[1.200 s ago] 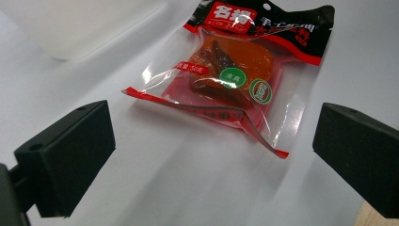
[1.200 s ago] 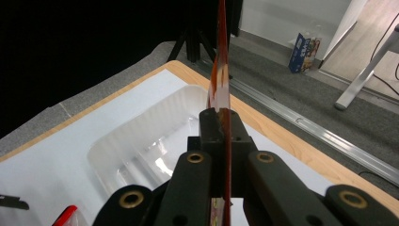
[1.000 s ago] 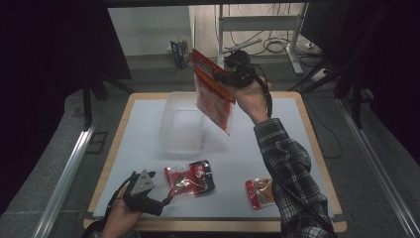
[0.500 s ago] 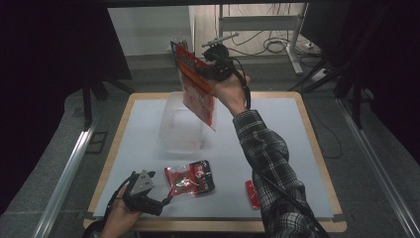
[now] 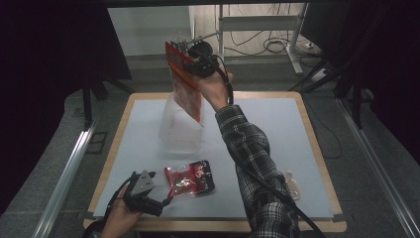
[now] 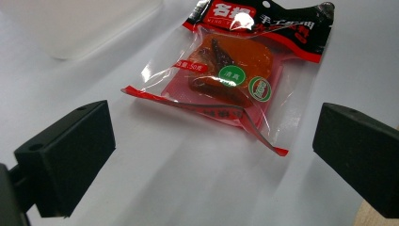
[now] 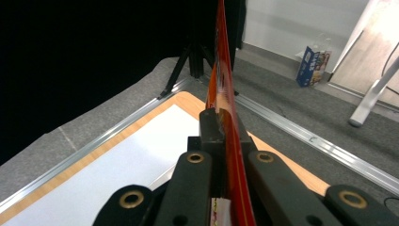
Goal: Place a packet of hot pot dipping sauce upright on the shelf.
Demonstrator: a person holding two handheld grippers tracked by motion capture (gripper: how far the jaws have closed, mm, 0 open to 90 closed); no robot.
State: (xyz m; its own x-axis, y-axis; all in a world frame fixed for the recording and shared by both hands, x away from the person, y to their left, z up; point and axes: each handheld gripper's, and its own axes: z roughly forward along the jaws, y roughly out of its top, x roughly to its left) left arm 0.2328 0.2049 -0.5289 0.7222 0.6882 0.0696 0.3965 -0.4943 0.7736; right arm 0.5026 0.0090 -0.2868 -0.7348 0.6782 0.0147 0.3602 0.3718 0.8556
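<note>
— Left side? My left hand-held gripper (image 5: 141, 193) rests spread on the table (image 5: 297, 129), a small snack pack (image 5: 190, 179) just beside it.

— And right? My right hand-held gripper (image 5: 198, 62) pinches the large red pouch (image 5: 185, 84) above the clear container (image 5: 181, 131): light, floppy, slick; best held by its edge seam.

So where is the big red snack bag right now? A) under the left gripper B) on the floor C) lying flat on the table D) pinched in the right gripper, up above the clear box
D: the right gripper is clamped on the big red snack bag, which hangs over the clear box.
</note>
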